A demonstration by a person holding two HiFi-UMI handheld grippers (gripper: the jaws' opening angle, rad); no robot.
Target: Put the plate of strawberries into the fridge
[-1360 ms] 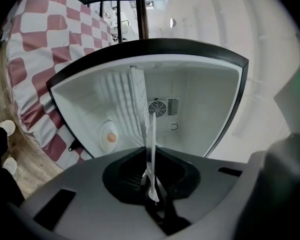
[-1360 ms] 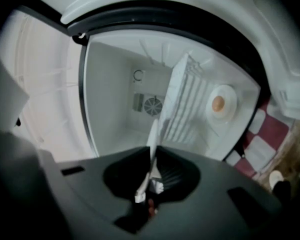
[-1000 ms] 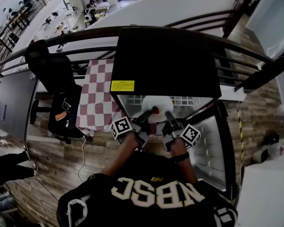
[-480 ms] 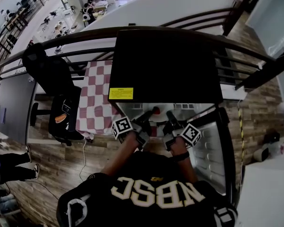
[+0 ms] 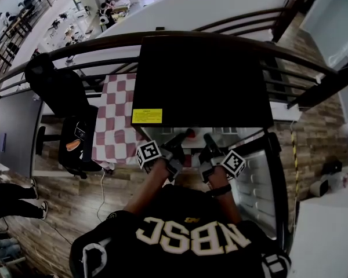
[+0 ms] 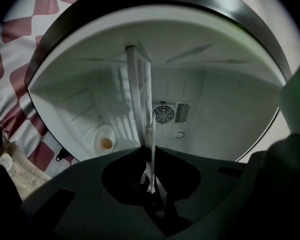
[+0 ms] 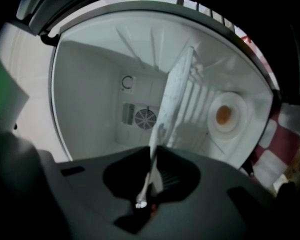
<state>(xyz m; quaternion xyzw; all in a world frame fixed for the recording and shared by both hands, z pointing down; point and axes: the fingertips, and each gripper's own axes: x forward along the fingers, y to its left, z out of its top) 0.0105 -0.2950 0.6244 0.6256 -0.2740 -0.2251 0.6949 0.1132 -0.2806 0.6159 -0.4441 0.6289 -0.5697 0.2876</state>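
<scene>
A: Looking into the fridge (image 5: 203,80) now. Seeing the plate (image 6: 140,109) edge-on, poking into the white inside, past the open door (image 5: 261,178).

B: Pinching its rim from both sides. Left gripper (image 6: 149,151) squeezing tight on one thin edge, right gripper (image 7: 155,151) squeezing tight on the other.

A: Worrying about a tip. Dipping one side lower than the other, and maybe sending strawberries rolling off.

B: Also worrying about the rim sliding out of such a small pinch, or bumping the ribbed shelf (image 7: 197,101) just beside it while going in.

A: Counting now: one fridge, one door, one plate, two grippers, one shelf, one fan vent (image 6: 164,114), one round light (image 7: 224,115).

B: Not counting strawberries. Hiding from every view, or too small to tell.
</scene>
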